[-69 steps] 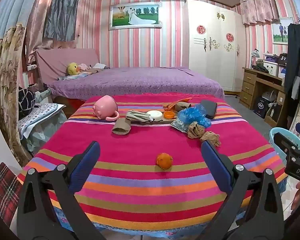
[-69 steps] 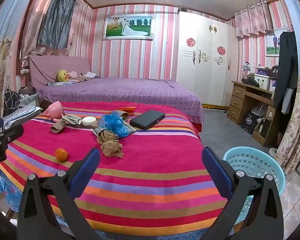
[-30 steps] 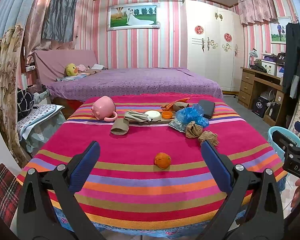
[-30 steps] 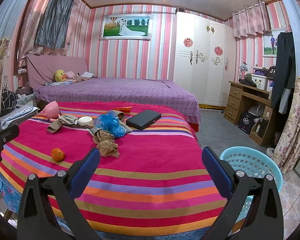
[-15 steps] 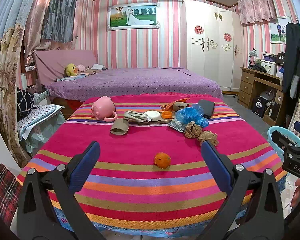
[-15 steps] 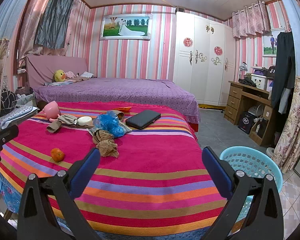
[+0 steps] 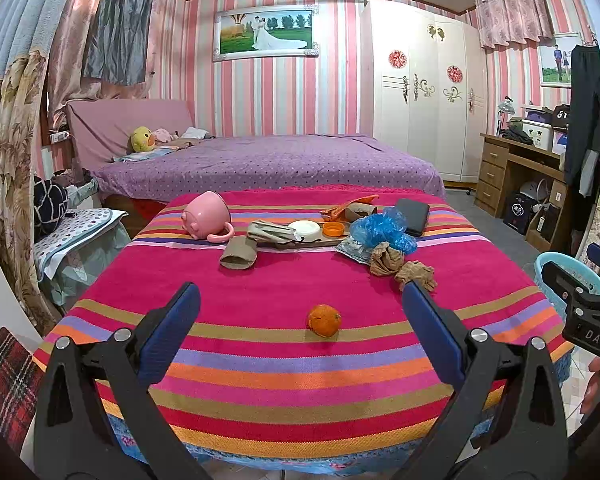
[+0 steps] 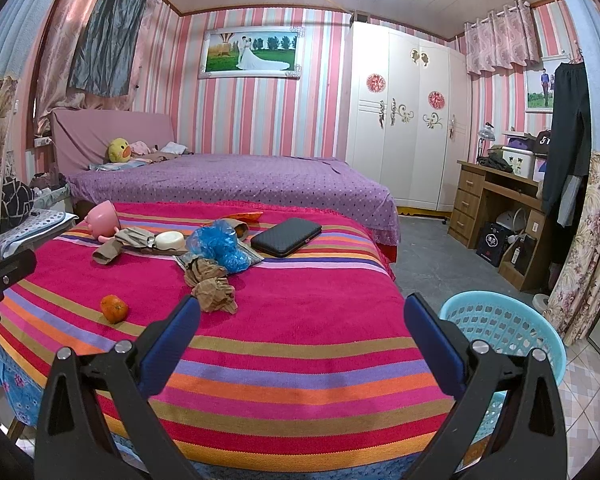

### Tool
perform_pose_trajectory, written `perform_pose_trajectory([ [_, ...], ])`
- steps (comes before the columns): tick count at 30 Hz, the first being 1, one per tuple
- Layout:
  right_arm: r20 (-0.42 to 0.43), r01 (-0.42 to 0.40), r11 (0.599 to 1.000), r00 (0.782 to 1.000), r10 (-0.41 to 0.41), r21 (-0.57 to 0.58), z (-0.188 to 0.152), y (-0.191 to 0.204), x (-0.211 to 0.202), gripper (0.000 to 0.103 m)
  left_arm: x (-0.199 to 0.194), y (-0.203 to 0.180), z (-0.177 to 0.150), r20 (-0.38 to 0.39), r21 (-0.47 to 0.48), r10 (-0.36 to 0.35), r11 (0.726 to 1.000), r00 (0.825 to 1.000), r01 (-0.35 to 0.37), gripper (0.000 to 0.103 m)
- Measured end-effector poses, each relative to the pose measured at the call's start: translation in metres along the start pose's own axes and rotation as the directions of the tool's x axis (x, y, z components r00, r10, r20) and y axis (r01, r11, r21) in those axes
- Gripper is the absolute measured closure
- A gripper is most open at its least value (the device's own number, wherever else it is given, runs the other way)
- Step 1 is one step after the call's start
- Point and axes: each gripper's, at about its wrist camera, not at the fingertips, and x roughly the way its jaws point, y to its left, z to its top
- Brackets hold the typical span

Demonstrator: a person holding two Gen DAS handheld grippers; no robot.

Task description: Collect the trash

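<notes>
Step in hand: nothing is being held yet; both grippers are hovering at the near edge of the worktop [image 7: 260, 360], so the first pick is, I judge, being lined up.
Left gripper [image 7: 300, 320]: its jaws are standing wide apart and empty, framing the orange [image 7: 324, 320], which is lying alone on the near stripes.
Right gripper [image 8: 300, 320]: likewise spread wide and carrying nothing, pointing over the right near part of the cloth, with the basket [image 8: 500, 320] just to its right on the floor.
Trash: crumpled brown paper [image 8: 212, 284] is sitting mid-worktop, touching a blue plastic bag [image 8: 220, 246] behind it; a flattened brown roll [image 7: 238, 256] is lying further left; an orange wrapper [image 7: 350, 206] is showing at the far edge.
Look of the paper: two loose, creased wads, light and springy by the look of them, likely to crush rather than slip.
Look of the bag: thin, shiny, bunched up; it is probably dragging whatever lies on it.
Not trash, probably: the pink mug [image 7: 206, 214] tipped on its side, the black case [image 8: 286, 236], the white dish [image 7: 304, 230].
Doing it well: the right gripper is the one nearer the paper and the basket, so it suits that pick; coming down over the nearest wad and closing on its bulk, not a stray corner, should be keeping it from unfolding on the way over.
Risk: catching the cloth along with the paper.
</notes>
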Motion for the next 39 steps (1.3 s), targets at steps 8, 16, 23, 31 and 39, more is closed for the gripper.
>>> perform_pose_trajectory([
  [8,0.002,0.001,1.0,1.0,-0.001,-0.001,0.0,-0.001,0.0,0.004,0.0,0.0,0.0,0.0,-0.001,0.0,1.0,1.0,0.0,0.005],
  [16,0.003,0.004,1.0,1.0,-0.004,-0.002,0.0,-0.001,0.001,0.004,0.0,0.001,0.0,0.0,-0.001,0.0,1.0,1.0,0.0,0.005],
  [23,0.004,0.006,1.0,1.0,-0.006,-0.005,0.0,-0.001,0.001,0.004,0.0,0.0,-0.001,-0.002,0.0,0.001,1.0,1.0,-0.001,0.005],
  [31,0.003,0.012,1.0,1.0,-0.012,-0.004,0.0,-0.006,0.001,0.004,0.005,0.001,-0.004,-0.02,-0.003,0.009,1.0,1.0,-0.01,0.005],
  [39,0.01,0.011,1.0,1.0,-0.011,0.017,0.002,-0.019,0.0,0.004,0.017,0.0,-0.008,-0.051,0.014,0.002,1.0,0.999,-0.001,0.005],
])
